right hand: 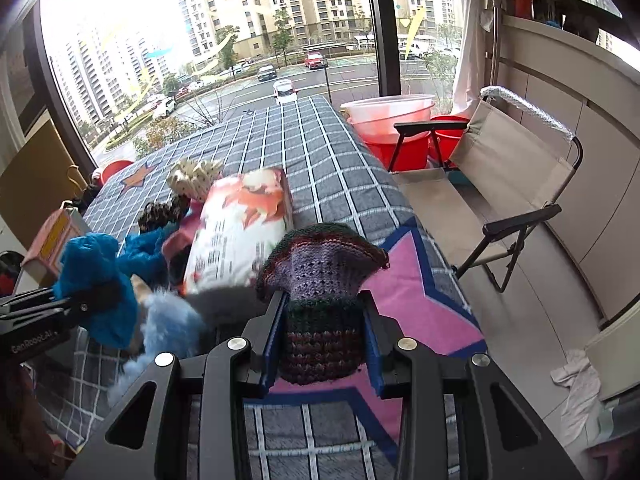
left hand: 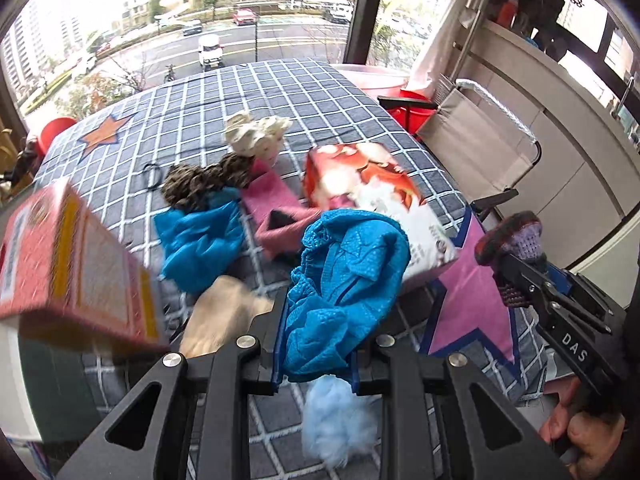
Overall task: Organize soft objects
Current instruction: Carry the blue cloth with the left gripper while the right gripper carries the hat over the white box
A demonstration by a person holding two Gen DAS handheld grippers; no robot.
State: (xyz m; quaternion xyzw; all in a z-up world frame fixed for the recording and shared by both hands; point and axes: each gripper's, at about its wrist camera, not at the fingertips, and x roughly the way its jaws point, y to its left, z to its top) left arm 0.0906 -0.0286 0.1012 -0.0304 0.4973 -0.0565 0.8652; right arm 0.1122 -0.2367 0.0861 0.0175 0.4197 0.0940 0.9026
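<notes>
Left claw (left hand: 316,340) clamped on a blue cloth (left hand: 344,280), lifted off the checked bed (left hand: 280,92), with the pink box (left hand: 68,256) close on its left and a second blue cloth (left hand: 200,240) lying ahead. Further right, right claw (right hand: 324,332) pinched on a knitted piece (right hand: 320,272), long axis running straight out between the fingers, hanging over the pink star (right hand: 424,304). Probably the box next, nearer the left claw.

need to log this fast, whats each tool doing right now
left tool: closed on the blue shoe cover, lifted off the bed.
right tool: closed on the knitted pouch.
</notes>
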